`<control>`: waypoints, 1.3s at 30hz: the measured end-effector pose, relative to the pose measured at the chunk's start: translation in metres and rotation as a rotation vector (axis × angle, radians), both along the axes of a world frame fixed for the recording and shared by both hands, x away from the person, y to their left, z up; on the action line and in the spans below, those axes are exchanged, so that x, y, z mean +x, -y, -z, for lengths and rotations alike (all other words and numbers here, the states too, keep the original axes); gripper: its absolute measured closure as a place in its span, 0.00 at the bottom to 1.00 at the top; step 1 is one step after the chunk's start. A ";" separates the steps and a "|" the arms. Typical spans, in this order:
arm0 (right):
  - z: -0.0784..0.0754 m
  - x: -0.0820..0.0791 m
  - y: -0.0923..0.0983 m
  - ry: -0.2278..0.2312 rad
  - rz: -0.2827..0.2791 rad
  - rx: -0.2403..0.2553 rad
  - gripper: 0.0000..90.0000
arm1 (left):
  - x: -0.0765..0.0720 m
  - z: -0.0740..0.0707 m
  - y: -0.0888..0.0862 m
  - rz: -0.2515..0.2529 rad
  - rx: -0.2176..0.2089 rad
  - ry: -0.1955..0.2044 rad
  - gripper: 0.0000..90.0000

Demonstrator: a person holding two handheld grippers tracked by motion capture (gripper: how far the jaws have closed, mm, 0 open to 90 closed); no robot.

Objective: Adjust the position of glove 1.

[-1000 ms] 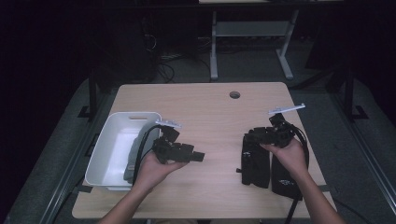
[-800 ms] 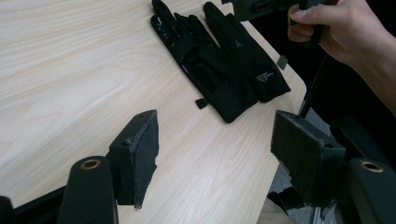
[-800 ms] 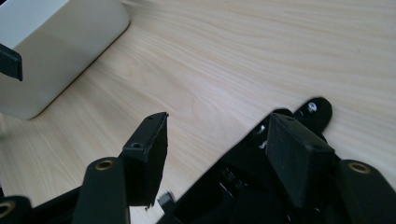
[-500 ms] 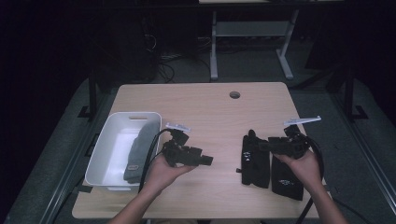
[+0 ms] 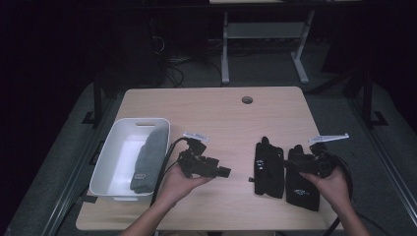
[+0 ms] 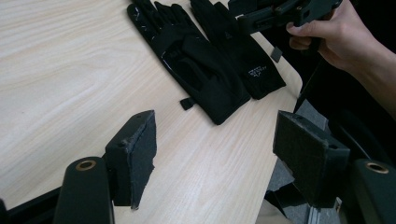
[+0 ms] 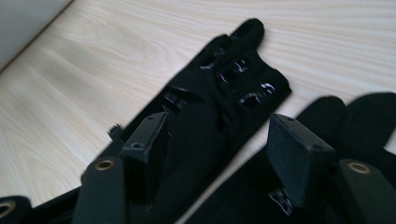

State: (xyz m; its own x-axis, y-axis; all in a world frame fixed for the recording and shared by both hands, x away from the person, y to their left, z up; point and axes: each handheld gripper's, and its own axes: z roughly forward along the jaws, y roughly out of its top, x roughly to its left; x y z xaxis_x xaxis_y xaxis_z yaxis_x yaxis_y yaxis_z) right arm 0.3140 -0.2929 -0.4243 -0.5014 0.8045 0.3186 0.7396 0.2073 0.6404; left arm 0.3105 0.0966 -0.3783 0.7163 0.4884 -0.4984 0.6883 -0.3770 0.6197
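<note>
Both grippers stand with jaws apart, gripping nothing. The right gripper (image 7: 219, 154) hovers over the left black glove (image 7: 219, 93); the left gripper (image 6: 215, 154) points at both gloves lying ahead of its jaws.

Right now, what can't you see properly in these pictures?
- Right-hand black glove: in the high view, the right gripper and the hand cover its middle.
- Left-hand black glove: in the right gripper view, its cuff end is cut off at the bottom edge, behind the jaws.
- Grey folded cloth in the white bin: its small label is too small to read.
- Logo on the glove: too small to read.
</note>
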 end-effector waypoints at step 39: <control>0.038 -0.029 0.021 0.072 0.053 -0.251 0.74 | -0.003 0.012 0.009 0.027 0.004 -0.031 0.33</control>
State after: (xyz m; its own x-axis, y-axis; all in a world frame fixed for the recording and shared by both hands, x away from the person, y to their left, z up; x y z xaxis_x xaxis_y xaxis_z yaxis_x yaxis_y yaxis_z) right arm 0.2847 -0.3140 -0.4627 -0.4707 0.8795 0.0708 0.7080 0.3286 0.6250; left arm 0.3074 0.0874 -0.3902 0.7136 0.4710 -0.5186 0.6966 -0.3987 0.5965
